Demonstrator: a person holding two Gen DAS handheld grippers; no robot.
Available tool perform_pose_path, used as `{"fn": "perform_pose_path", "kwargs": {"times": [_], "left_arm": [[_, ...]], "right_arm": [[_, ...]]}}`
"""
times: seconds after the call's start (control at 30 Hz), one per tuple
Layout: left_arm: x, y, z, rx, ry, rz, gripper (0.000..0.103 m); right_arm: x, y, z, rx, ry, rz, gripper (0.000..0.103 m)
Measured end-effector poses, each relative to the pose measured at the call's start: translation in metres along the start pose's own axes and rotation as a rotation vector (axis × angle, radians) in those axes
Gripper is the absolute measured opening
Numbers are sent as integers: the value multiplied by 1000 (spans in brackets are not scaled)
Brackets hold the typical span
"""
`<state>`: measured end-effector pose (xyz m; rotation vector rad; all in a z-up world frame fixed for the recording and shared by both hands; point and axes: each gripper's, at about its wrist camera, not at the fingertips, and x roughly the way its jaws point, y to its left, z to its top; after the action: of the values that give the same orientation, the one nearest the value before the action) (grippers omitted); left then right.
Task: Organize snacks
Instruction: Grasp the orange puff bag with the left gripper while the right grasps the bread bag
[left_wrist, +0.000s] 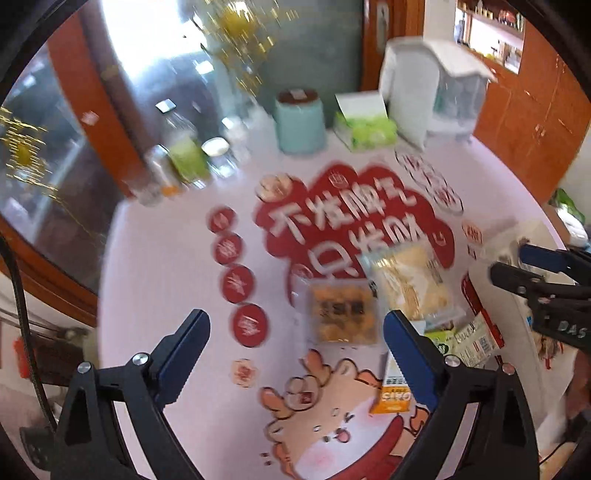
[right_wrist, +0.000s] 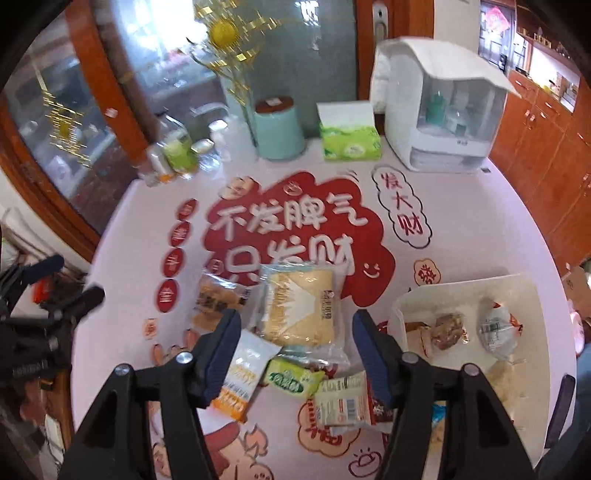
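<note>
On the glossy pink printed tablecloth (right_wrist: 461, 206), crinkly plastic snack packets (right_wrist: 295, 310) lie clustered beside a white square tray (right_wrist: 517, 291); left gripper (left_wrist: 295, 332) and right gripper (right_wrist: 295, 339) hover spread, empty.

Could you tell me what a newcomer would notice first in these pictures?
Likely the red slogan printed mid-tablecloth, with the snack packets heaped at its near edge. A white tray holding a few snacks sits right of them, and both tools, left and right, hang open above the heap.
</note>
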<state>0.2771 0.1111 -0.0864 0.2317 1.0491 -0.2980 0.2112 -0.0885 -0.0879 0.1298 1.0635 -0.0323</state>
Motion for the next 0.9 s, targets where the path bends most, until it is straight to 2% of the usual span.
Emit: {"fn": "perform_pose_path", "kwargs": {"times": [0.2, 0.37, 0.5, 0.6, 0.67, 0.77, 0.83, 0.9], "left_arm": [[71, -19, -1, -1, 135, -107, 95], [125, -26, -4, -48, 236, -142, 95], [142, -24, -2, -74, 241, -176, 95], [152, -27, -1, -51, 240, -173, 102], [161, -31, -1, -37, 262, -164, 102], [176, -33, -4, -34, 301, -133, 103], [181, -33, -7, -41, 307, -132, 103], [183, -30, -8, -56, 306, -145, 103]], "right_arm": [[64, 5, 0, 0, 123, -28, 64], [113, -5, -4, 48, 201, -23, 64], [142, -17, -4, 99, 244, -11, 64], [157, -24, -4, 117, 260, 9, 65], [161, -25, -3, 117, 251, 14, 76], [170, -25, -2, 116, 251, 14, 85], [180, -24, -2, 107, 264, 16, 86], [188, -28, -3, 134, 278, 49, 92]]}}
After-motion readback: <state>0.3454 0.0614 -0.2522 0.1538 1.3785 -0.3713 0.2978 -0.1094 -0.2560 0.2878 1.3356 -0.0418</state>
